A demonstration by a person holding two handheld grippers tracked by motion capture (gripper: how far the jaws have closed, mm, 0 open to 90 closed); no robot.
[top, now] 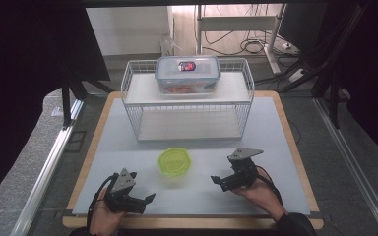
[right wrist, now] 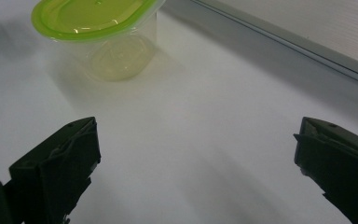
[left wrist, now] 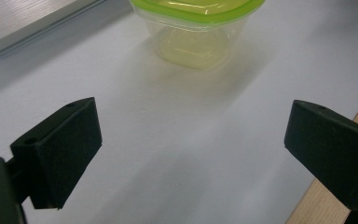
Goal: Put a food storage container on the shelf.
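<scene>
Both hand-held grippers, left (top: 146, 197) and right (top: 217, 180), wide open, flanking green-lidded container (top: 174, 162) on table (top: 275, 147).

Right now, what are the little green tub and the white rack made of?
The tub looks like thin clear plastic with a glossy lime-green lid: you can see the table through its walls. The rack looks like white-coated metal wire, with flat white shelves whose material is unclear.

Left gripper (top: 140, 199), right gripper (top: 220, 181): jaws wide apart.
</scene>
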